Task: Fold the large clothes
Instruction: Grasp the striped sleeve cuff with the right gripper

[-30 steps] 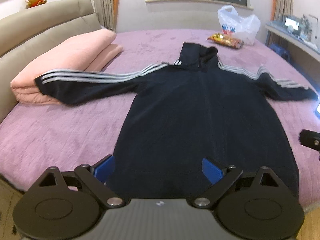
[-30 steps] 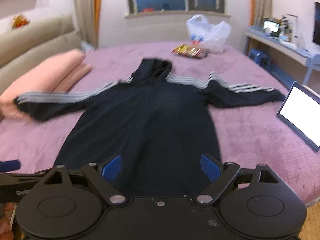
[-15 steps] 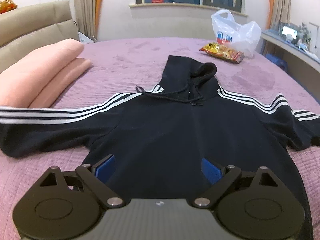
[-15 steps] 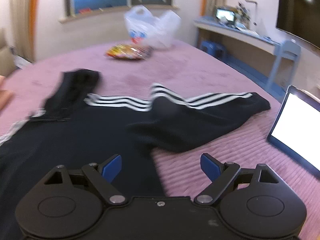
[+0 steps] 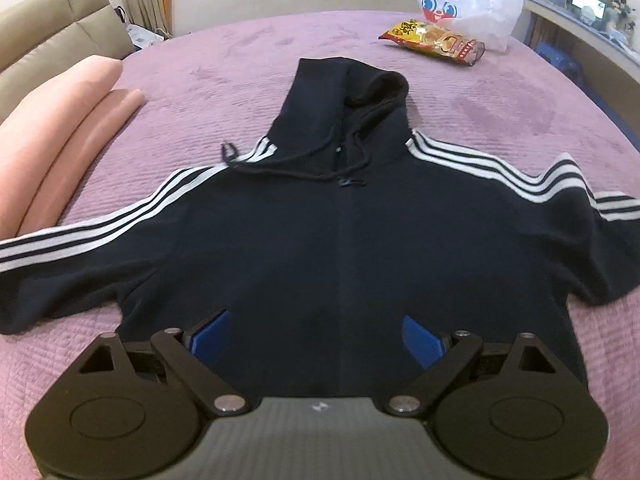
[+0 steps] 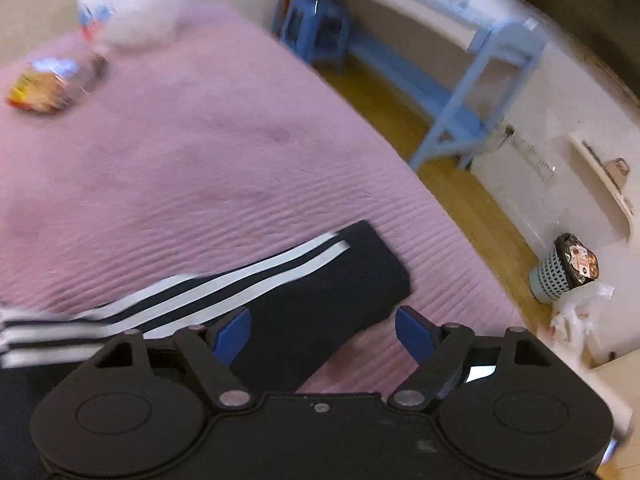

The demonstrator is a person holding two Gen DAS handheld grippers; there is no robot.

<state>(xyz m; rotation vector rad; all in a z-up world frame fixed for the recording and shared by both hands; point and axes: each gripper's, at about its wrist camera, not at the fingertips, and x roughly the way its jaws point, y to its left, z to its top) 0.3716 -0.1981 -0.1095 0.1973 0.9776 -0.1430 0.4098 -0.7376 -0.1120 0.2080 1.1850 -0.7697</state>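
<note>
Black striped hoodie (image 5: 320,240) lay flat on purple bedspread (image 5: 200,64). Left gripper (image 5: 318,338) released, above torso. Right gripper (image 6: 322,332) closing slightly, unclenched, above sleeve cuff (image 6: 360,268); nothing grasped.

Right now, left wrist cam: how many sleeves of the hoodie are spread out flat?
2. One sleeve runs off the picture's left edge, by the pink blanket. The other sleeve runs off the right edge. Both cuffs fall outside this view.
</note>
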